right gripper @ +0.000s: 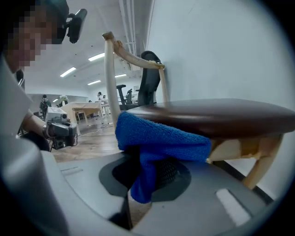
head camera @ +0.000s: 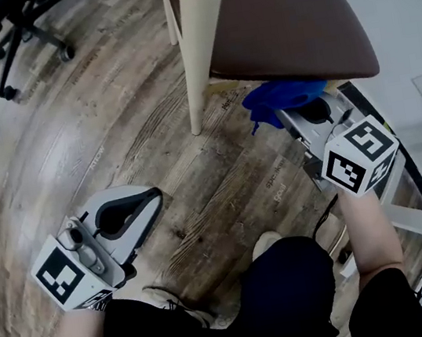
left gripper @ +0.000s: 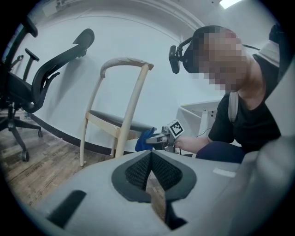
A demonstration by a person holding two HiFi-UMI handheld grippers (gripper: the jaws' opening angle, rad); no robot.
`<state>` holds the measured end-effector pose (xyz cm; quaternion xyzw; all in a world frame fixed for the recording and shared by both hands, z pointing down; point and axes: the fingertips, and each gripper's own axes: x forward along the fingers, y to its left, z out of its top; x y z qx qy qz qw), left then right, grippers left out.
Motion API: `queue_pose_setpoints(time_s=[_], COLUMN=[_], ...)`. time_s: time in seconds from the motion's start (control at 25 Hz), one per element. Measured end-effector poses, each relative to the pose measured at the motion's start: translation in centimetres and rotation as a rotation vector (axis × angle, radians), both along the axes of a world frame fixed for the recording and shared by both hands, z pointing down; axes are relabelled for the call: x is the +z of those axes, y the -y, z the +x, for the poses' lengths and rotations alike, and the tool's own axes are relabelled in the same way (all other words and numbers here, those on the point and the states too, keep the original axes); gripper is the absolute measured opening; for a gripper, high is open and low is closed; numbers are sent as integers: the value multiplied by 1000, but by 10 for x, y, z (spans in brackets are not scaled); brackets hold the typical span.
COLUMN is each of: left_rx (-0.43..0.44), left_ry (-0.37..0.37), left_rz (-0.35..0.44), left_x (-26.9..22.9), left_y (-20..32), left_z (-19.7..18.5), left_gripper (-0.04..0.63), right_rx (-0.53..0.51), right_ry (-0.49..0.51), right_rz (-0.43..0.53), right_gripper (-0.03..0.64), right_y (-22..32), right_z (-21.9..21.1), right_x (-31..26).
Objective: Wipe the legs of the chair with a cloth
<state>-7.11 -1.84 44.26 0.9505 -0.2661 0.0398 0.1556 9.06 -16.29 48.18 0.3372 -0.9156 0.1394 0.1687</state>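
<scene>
under the seat (head camera: 282,17), right tool (head camera: 306,117) pinches a crosswise cloth (head camera: 283,95).

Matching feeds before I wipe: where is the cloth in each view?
Head view: cloth right of centre, just below seat in the picture.
Left gripper view: cloth small, at centre, by seat's right end.
Right gripper view: cloth large, at centre, in front of seat.
Shared landmark: the seat.

Part of cloth (head camera: 283,97) hidden under chair seat (head camera: 290,16), office chair (head camera: 21,23) cropped
</scene>
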Motion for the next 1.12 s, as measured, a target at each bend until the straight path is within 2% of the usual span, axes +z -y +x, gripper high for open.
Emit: queue_pose_setpoints(time_s=[0.24, 0.48, 0.72, 1.12], left_rx=[-4, -8, -8, -15], left_ry=[-12, -20, -27, -21], left_rz=[2, -5, -7, -24], left_x=[-2, -3, -4, 1], left_y=[-2, -2, -3, -2], left_z=[-4, -9, -9, -11], left_gripper=[-2, -2, -2, -2], right_rx=[-153, -248, -263, -250], right_ry=[22, -21, -63, -36], right_rz=[-11, -9, 3, -130], right_gripper=[64, 64, 64, 64], right_y=[-15, -26, -28, -20], right_z=[-69, -107, -111, -110], right_x=[-3, -2, 8, 64])
